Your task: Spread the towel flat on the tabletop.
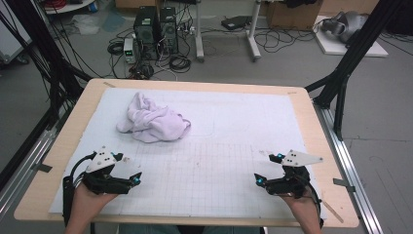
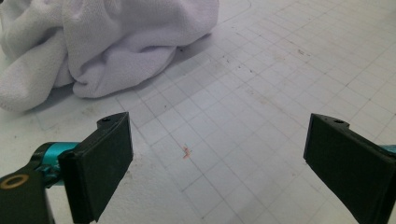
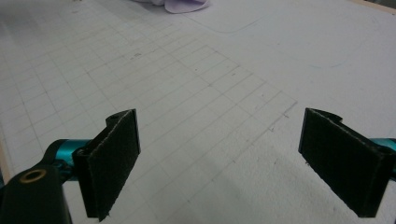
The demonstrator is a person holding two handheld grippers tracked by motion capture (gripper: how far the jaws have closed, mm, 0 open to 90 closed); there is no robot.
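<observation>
High view, item: crumpled pale-lilac towel (image 1: 153,122), lying at about 10 o'clock on the white gridded mat (image 1: 234,146) that covers the counter (image 1: 73,131).
High view, left hand-held gripper (image 1: 138,177): near the front edge at 7 o'clock, jaws apart, nothing between them, well apart from the towel.
High view, right hand-held gripper (image 1: 267,169): at 5 o'clock, jaws apart, empty.
Left gripper view, towel (image 2: 102,46): heaped at 11 o'clock ahead of the jaws, terry-like nap, deep soft folds, a rounded lobe nearest.
Left gripper view, handling (judged): light, limp, not fragile; will sag and unfold when lifted.
Left gripper view, hold (judged): pinch a raised fold or a free edge.
Right gripper view, towel (image 3: 184,4): an edge at 12 o'clock, far off.
</observation>
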